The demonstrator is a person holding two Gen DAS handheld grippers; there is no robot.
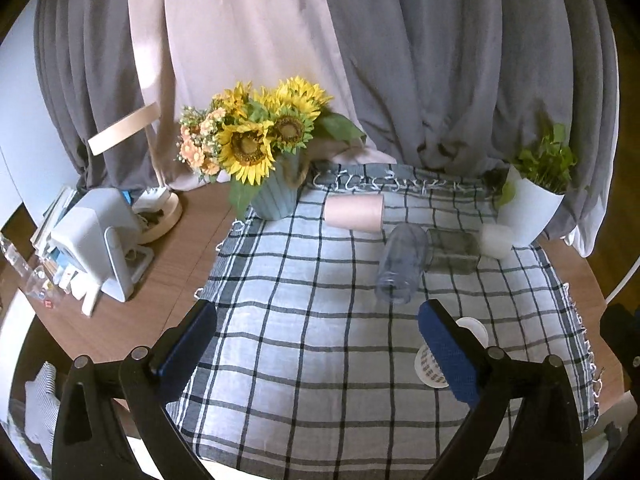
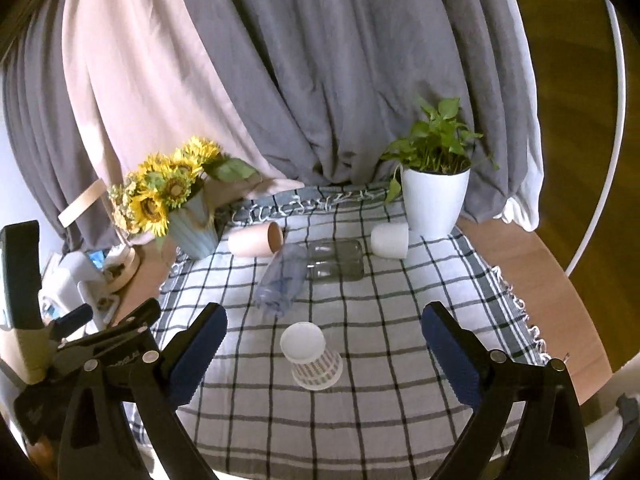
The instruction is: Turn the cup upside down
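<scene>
A white patterned cup stands upside down on the checked cloth, between and just ahead of my open right gripper. In the left wrist view the same cup is partly hidden behind the right finger of my open, empty left gripper. Farther back lie a pink cup on its side, a bluish clear cup, a clear glass and a white cup, all on their sides.
A sunflower vase stands at the back left and a white plant pot at the back right. Grey and pink curtains hang behind. A white device and clutter sit on the wooden table left of the cloth.
</scene>
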